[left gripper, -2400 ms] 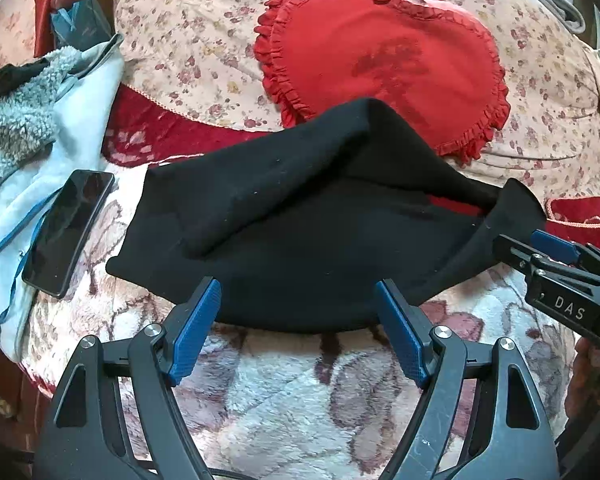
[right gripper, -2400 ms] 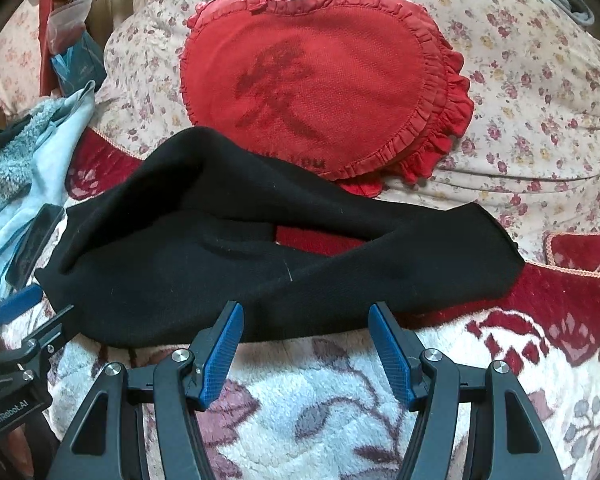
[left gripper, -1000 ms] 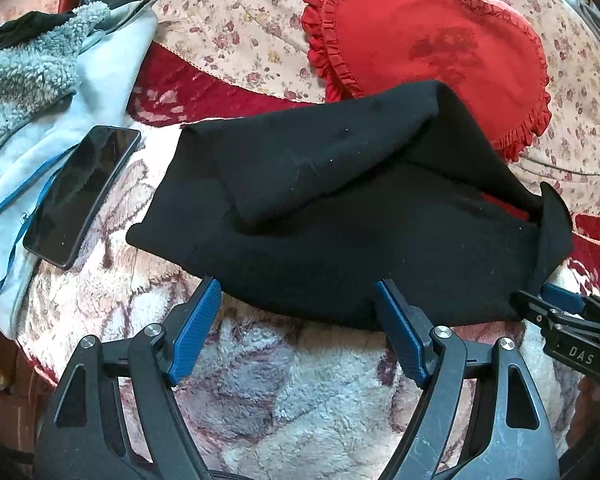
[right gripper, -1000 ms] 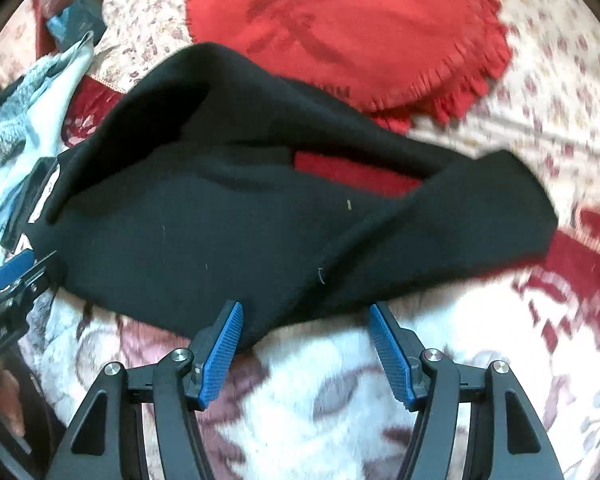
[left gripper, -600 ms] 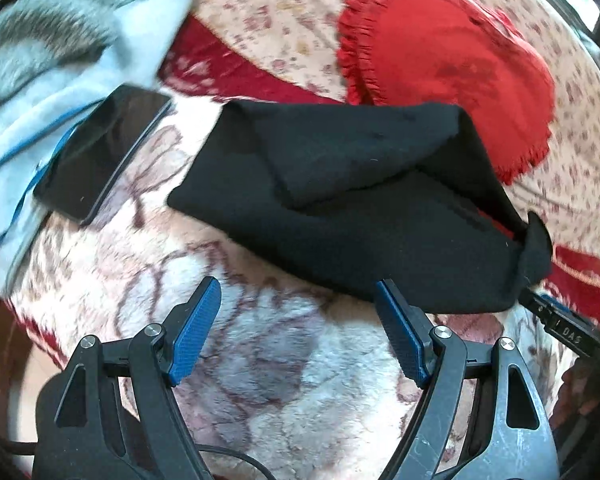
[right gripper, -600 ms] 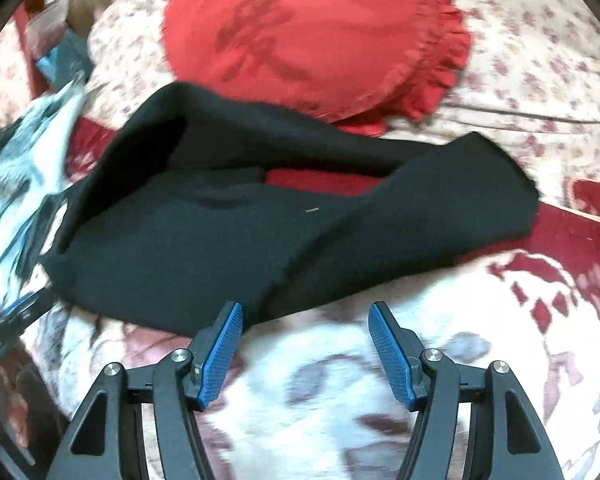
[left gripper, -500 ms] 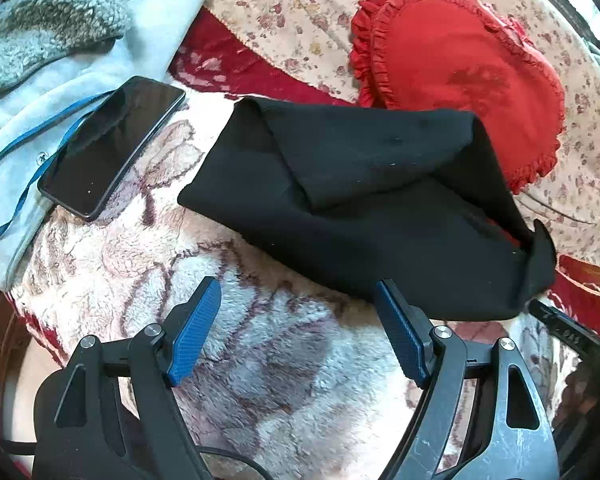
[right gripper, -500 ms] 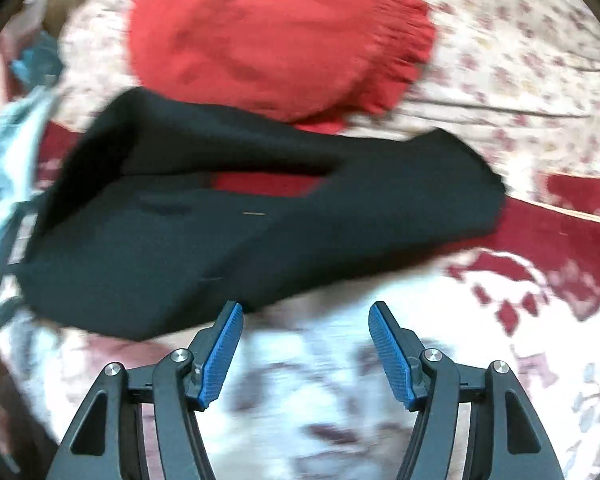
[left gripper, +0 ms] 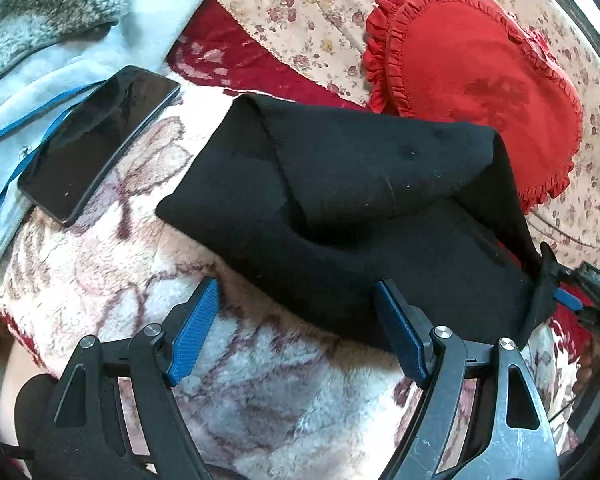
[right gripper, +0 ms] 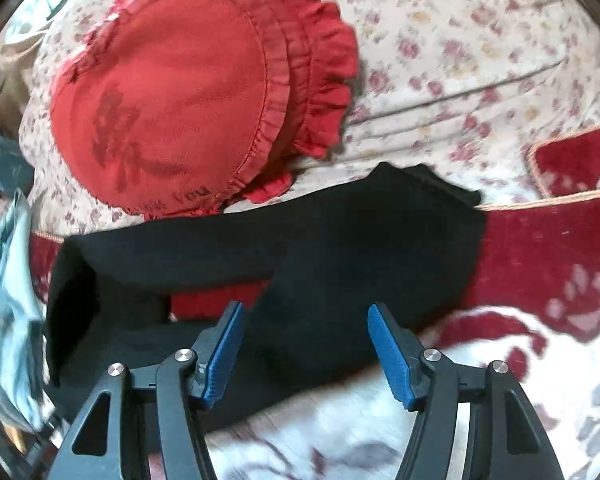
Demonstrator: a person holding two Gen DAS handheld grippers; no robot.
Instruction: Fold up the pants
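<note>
Right tongs [right gripper: 302, 350] now over crosswise black pants [right gripper: 340, 248]

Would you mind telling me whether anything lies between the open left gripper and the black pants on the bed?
Nothing visible does: the left gripper hangs open just short of the black pants, with only bare blanket between. The phone lies off to the side.

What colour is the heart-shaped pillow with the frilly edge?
Red. The heart pillow shows best in the left wrist view, lying beyond the black pants.
</note>
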